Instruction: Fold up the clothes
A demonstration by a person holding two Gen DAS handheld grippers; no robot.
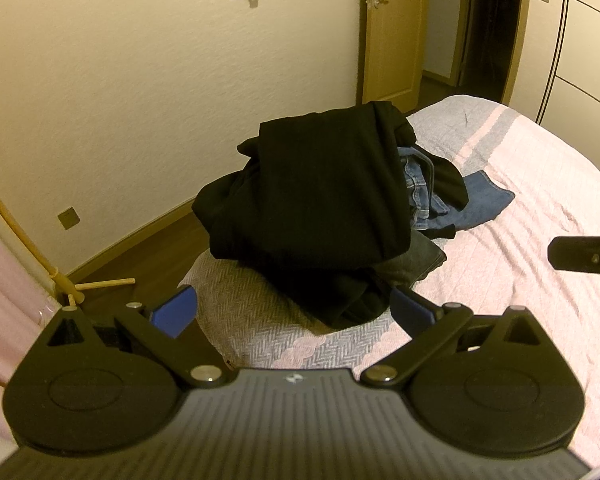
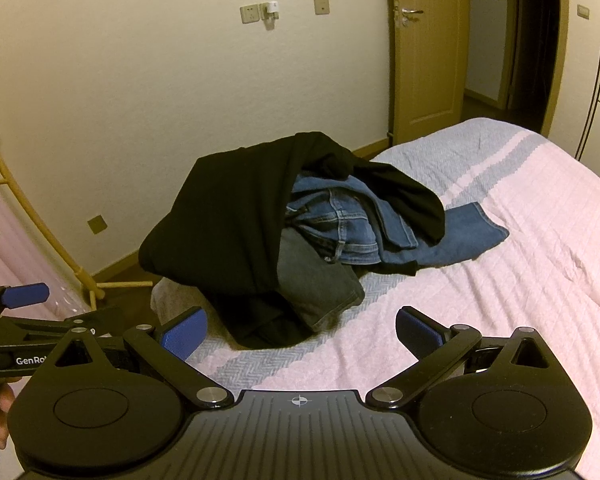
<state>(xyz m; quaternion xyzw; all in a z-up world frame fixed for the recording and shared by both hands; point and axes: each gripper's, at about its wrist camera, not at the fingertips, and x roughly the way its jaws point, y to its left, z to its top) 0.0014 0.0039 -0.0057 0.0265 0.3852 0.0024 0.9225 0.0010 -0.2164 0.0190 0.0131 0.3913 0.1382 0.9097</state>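
Observation:
A pile of clothes lies near the corner of the bed. A black garment (image 1: 324, 200) (image 2: 236, 220) drapes over the top. Blue jeans (image 2: 340, 224) (image 1: 424, 188) show beneath it, with a darker grey denim piece (image 2: 320, 284) at the front. My left gripper (image 1: 294, 314) is open and empty, its blue pads (image 1: 176, 310) just in front of the pile's near edge. My right gripper (image 2: 300, 330) is open and empty, a little short of the pile. The left gripper also shows at the left edge of the right wrist view (image 2: 24, 296).
The bed (image 2: 520, 260) has a pink and grey-striped cover. A cream wall stands behind the pile, with a wooden door (image 2: 424, 48) open at the back. A wooden rack (image 2: 40, 232) with pink fabric stands on the floor at left.

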